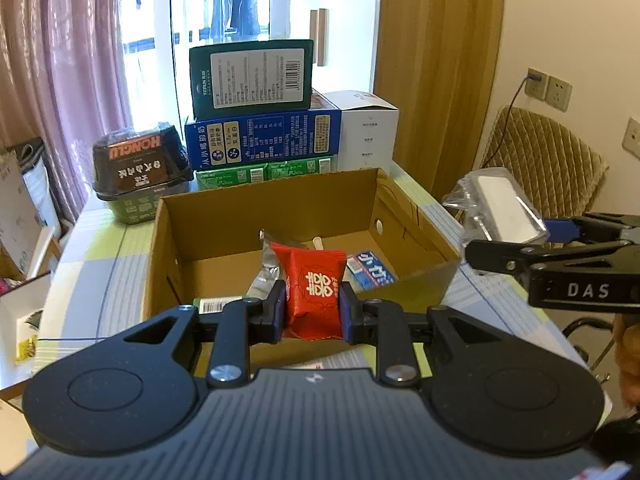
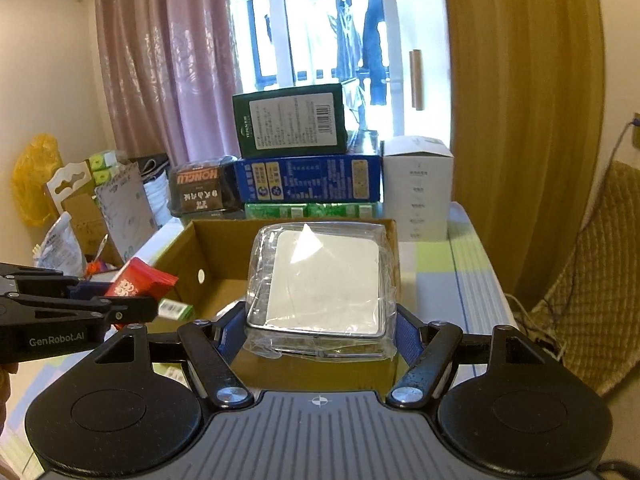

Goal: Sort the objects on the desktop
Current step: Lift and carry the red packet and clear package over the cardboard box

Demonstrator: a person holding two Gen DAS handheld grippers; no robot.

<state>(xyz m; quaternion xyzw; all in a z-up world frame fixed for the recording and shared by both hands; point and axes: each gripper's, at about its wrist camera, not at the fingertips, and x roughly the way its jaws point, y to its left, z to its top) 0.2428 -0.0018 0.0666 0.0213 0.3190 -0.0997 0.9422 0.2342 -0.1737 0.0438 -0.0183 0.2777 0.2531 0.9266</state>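
Note:
My left gripper (image 1: 313, 310) is shut on a red packet (image 1: 310, 280) with white characters, held above the near edge of an open cardboard box (image 1: 416, 208). In the right wrist view the same red packet (image 2: 138, 280) shows at the left in the left gripper (image 2: 120, 308). My right gripper (image 2: 320, 334) is shut on a white flat item in clear plastic wrap (image 2: 324, 280), held over the cardboard box (image 2: 208, 248). That wrapped item (image 1: 502, 208) also shows at the right of the left wrist view, in the right gripper (image 1: 516, 240). Inside the box lie a silver pouch (image 1: 267, 264) and a blue packet (image 1: 372, 272).
Behind the box stands a stack: a green box (image 1: 252, 78) on a blue box (image 1: 264, 140) on green packs (image 1: 264, 174), with a white carton (image 1: 370, 132) to the right and a dark bowl pack (image 1: 140, 168) to the left. A chair (image 1: 548, 164) stands right.

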